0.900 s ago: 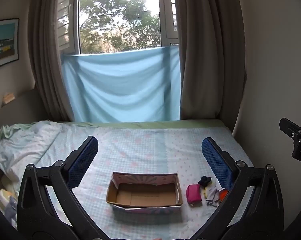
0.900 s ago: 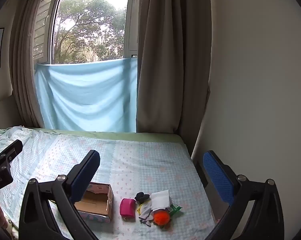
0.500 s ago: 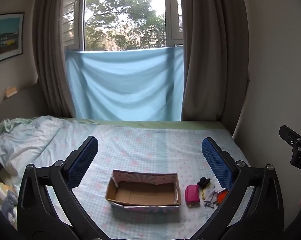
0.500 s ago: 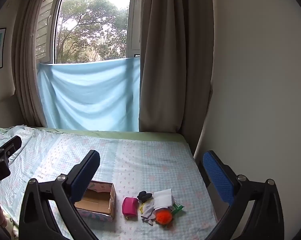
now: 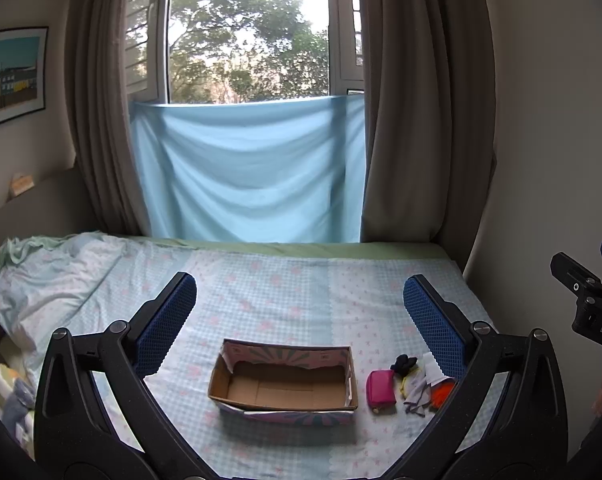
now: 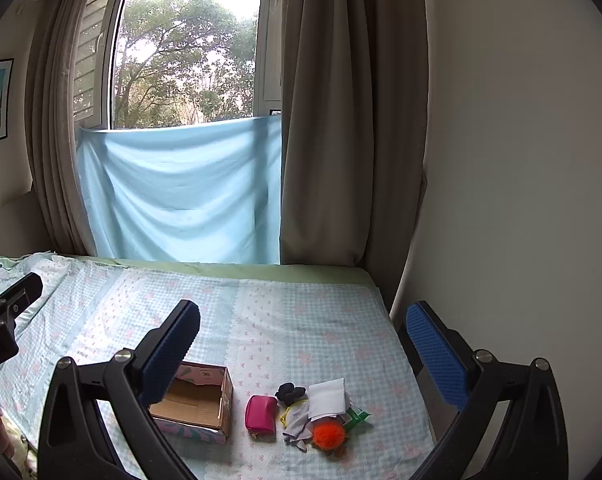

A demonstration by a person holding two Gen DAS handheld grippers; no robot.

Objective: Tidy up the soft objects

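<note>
An open, empty cardboard box with patterned sides sits on the bed; it also shows in the right wrist view. Right of it lies a small pile: a pink pouch, a black item, a white folded cloth, a grey cloth, an orange fluffy ball and a green packet. The pouch shows in the left wrist view too. My left gripper is open and empty, above the box. My right gripper is open and empty, above the pile.
The bed has a checked blue sheet, with a rumpled quilt at left. A wall runs close along the bed's right side. Curtains and a blue cloth hang at the window behind.
Both cameras have tilted up and shifted slightly, so box and pile sit lower in view. Both grippers stay open; nothing on the bed has moved.
</note>
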